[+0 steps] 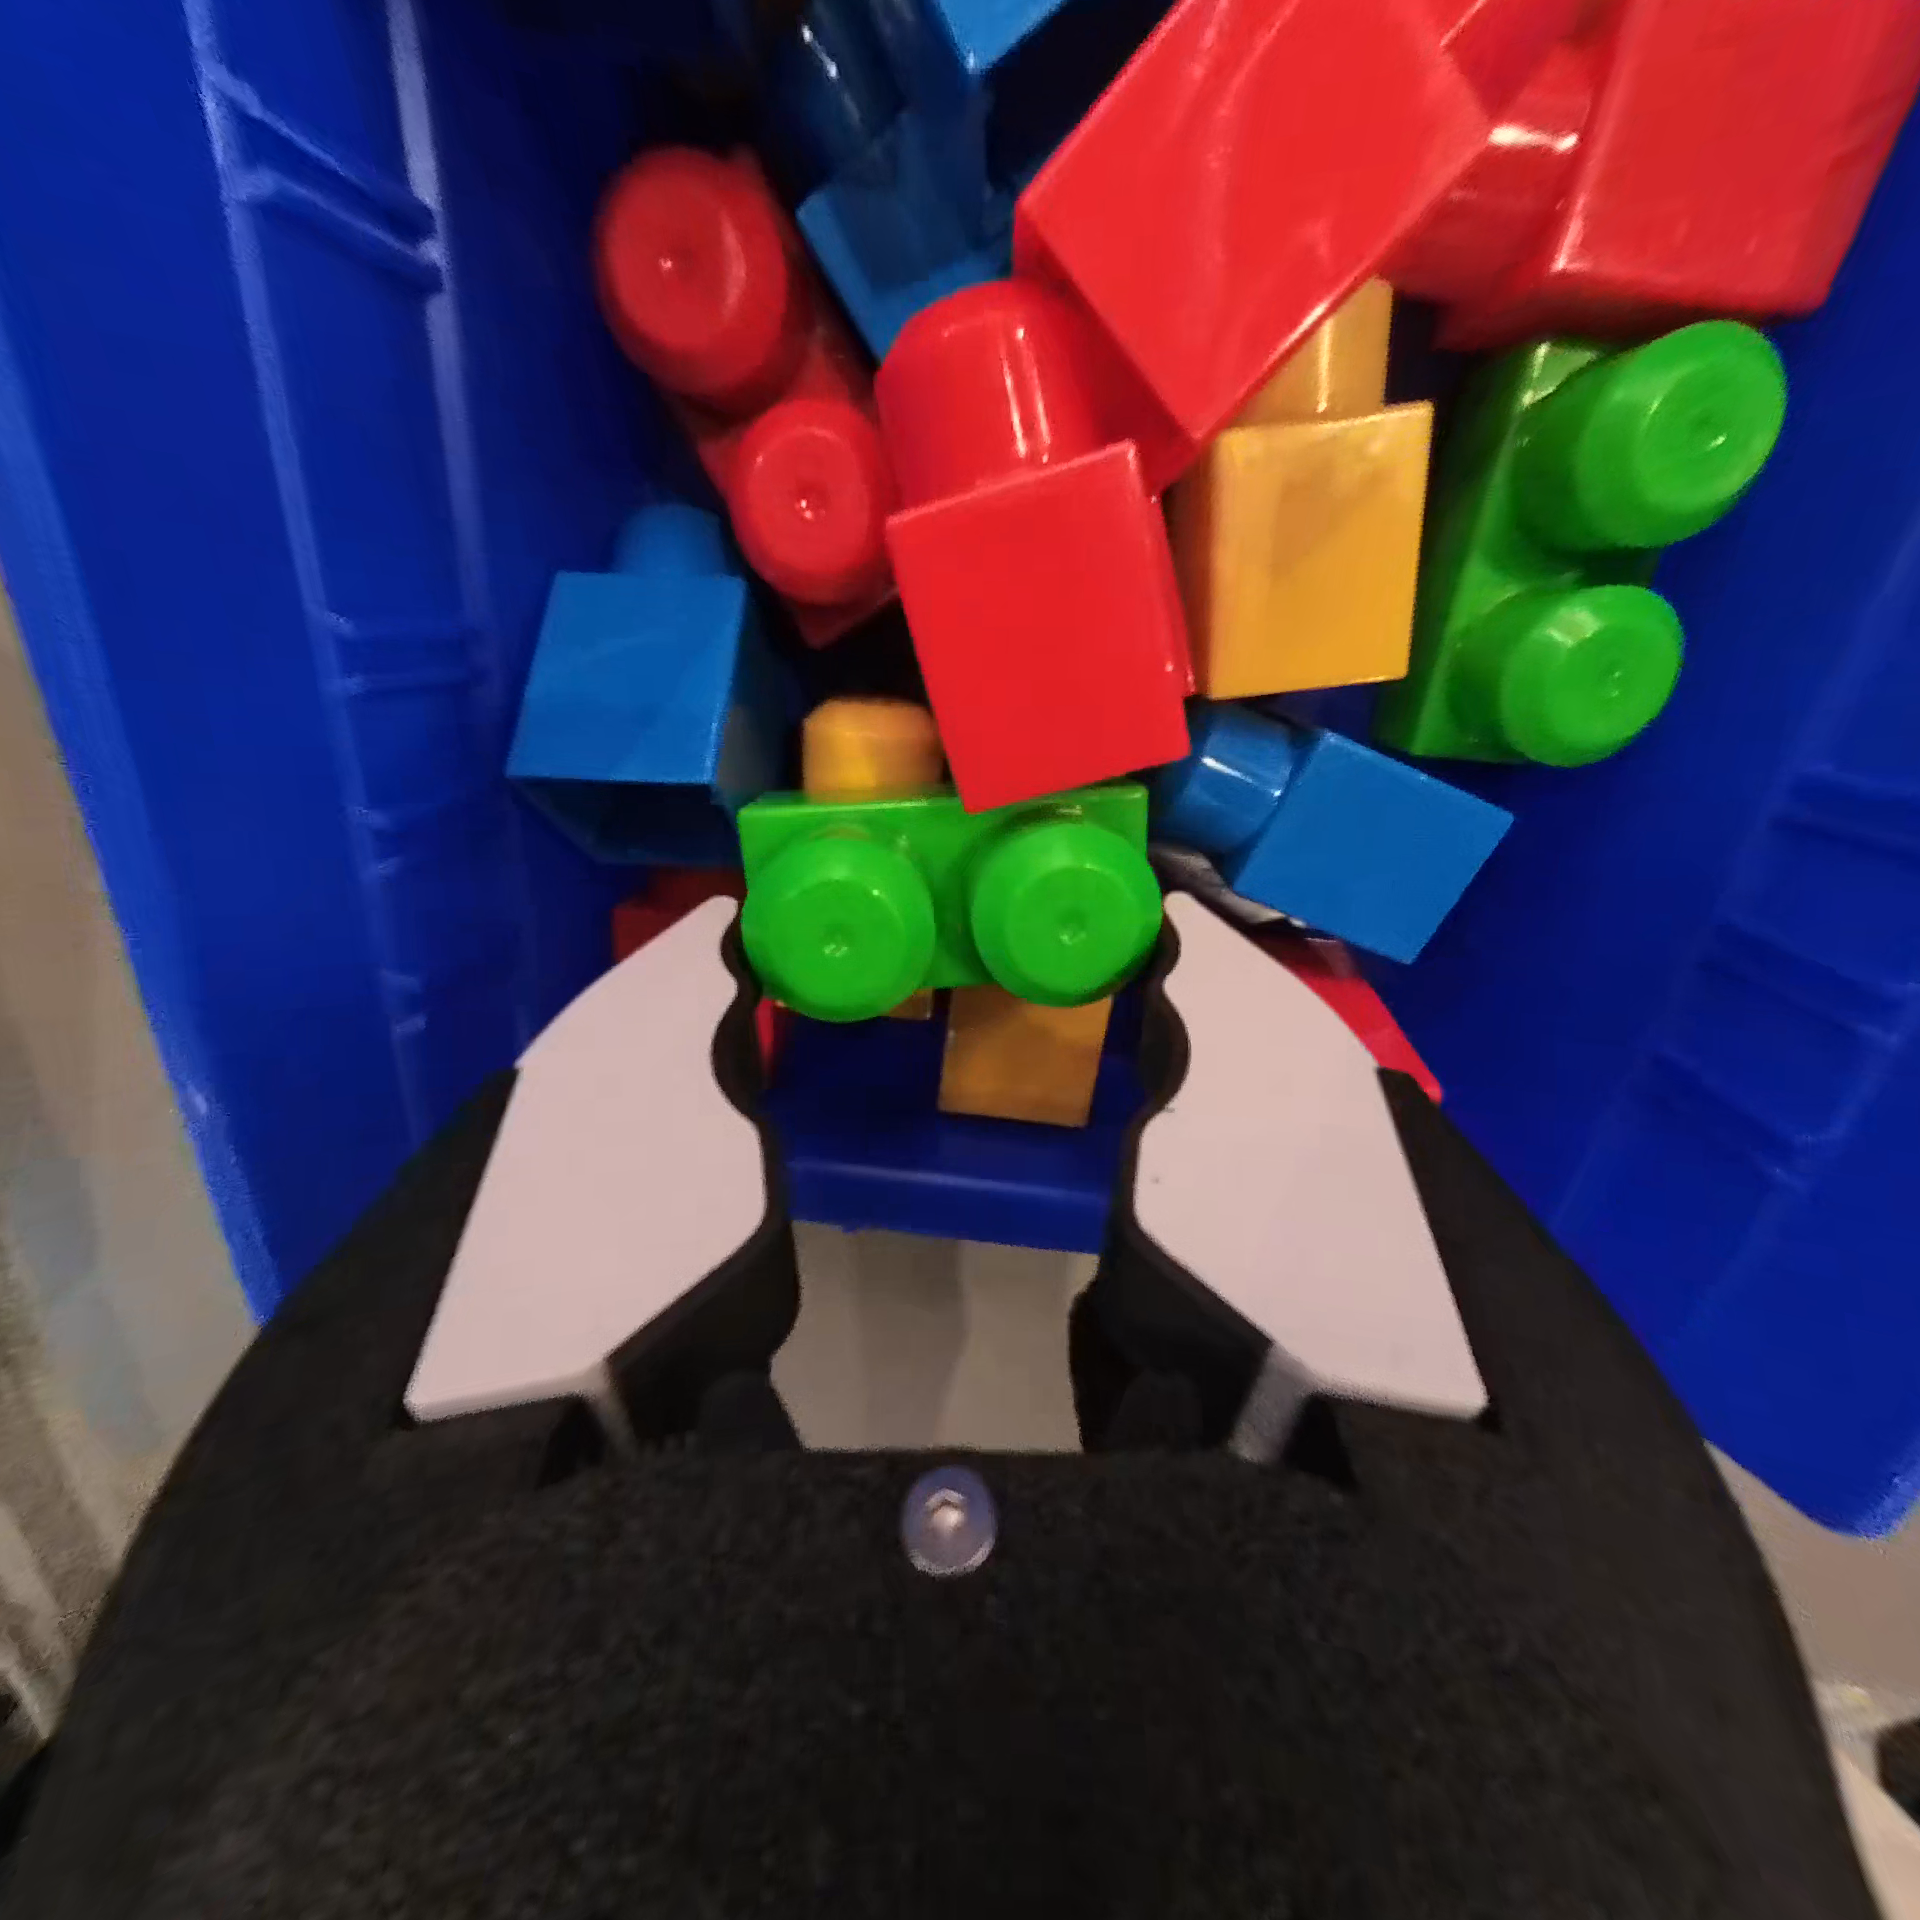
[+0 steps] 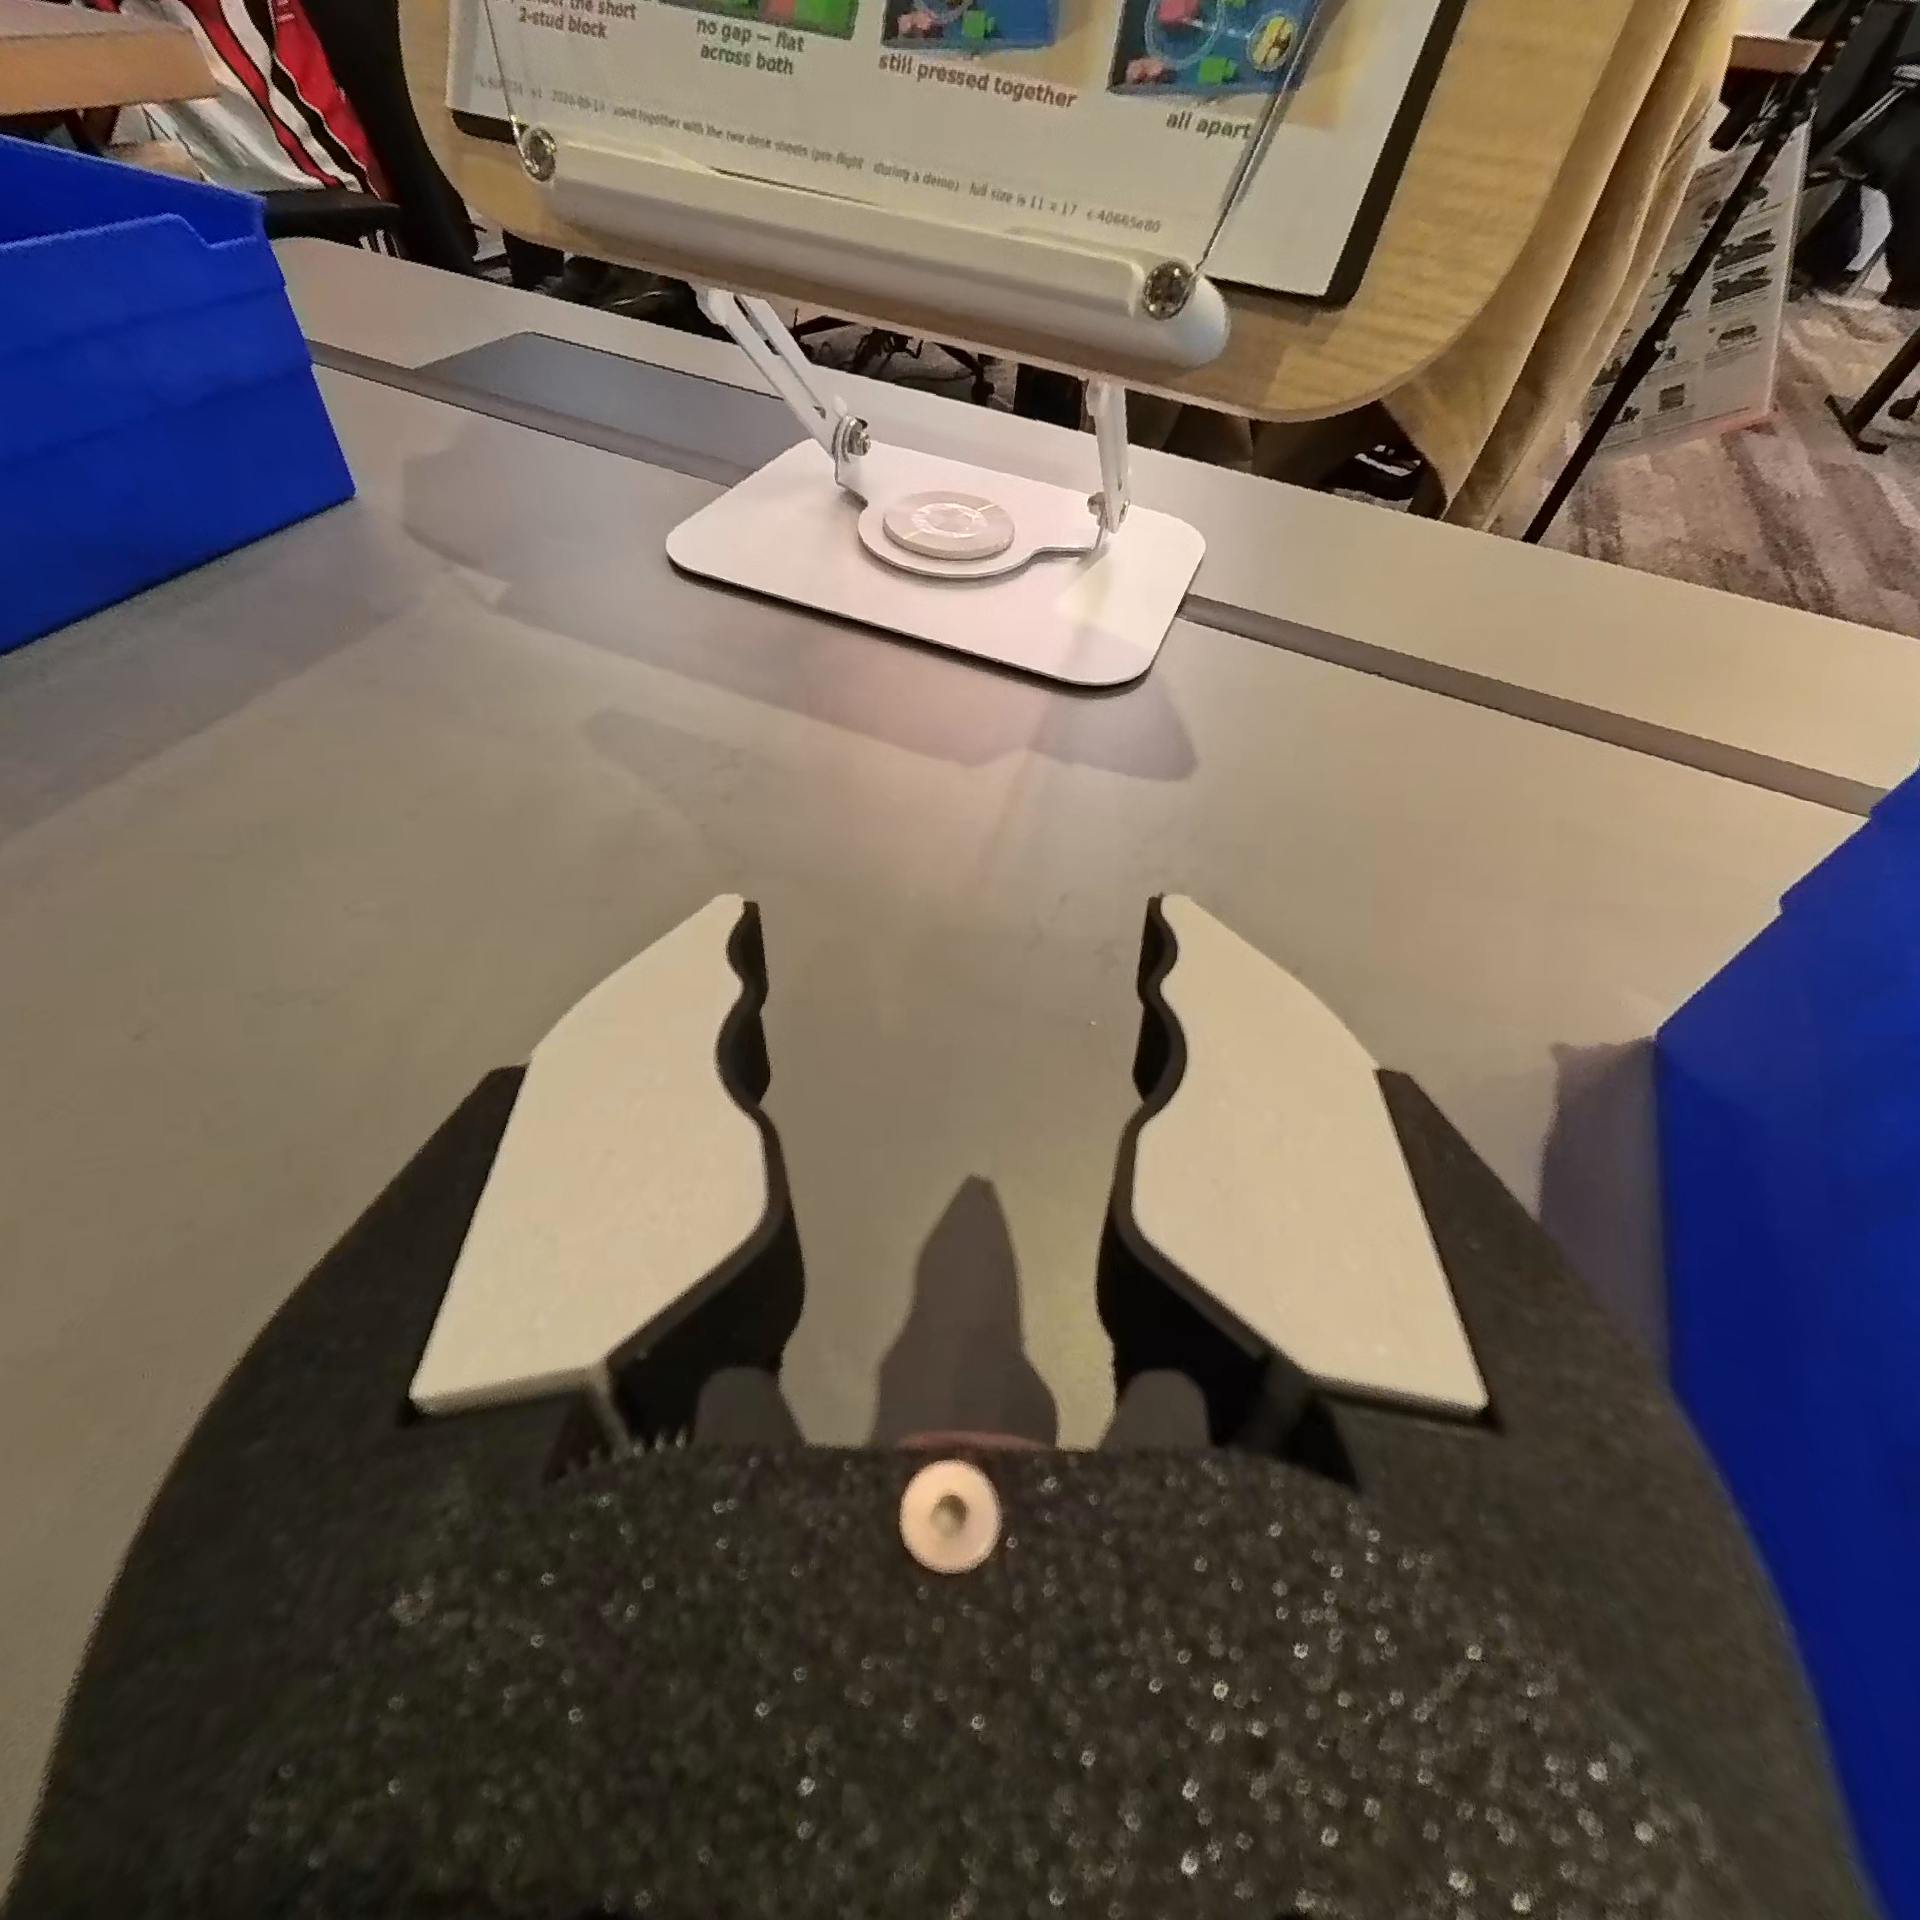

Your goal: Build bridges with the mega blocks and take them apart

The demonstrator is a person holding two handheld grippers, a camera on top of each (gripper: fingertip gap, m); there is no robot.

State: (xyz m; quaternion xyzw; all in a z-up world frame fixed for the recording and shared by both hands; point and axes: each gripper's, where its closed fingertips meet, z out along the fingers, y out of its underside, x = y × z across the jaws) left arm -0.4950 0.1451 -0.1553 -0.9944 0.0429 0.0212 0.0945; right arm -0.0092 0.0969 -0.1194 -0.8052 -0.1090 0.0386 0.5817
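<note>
In the left wrist view I look down into a blue bin [image 1: 312, 520] piled with mega blocks. A green two-stud block [image 1: 940, 873] lies at the near end of the pile, studs facing me. My left gripper [image 1: 948, 930] is open wide, one fingertip at each end of this block, touching or almost touching it. Behind it lie a red one-stud block [image 1: 1029, 623], a yellow block [image 1: 1304, 551], another green two-stud block [image 1: 1558, 551], blue blocks [image 1: 634, 675] and larger red blocks [image 1: 1257, 229]. My right gripper [image 2: 948, 914] is open and empty, low over the grey table [image 2: 416, 883].
A white stand [image 2: 935, 561] holding a wooden board with an instruction sheet [image 2: 935, 94] stands at the table's far edge. One blue bin [image 2: 135, 416] sits at the left and another blue bin [image 2: 1787, 1195] close on the right of my right gripper.
</note>
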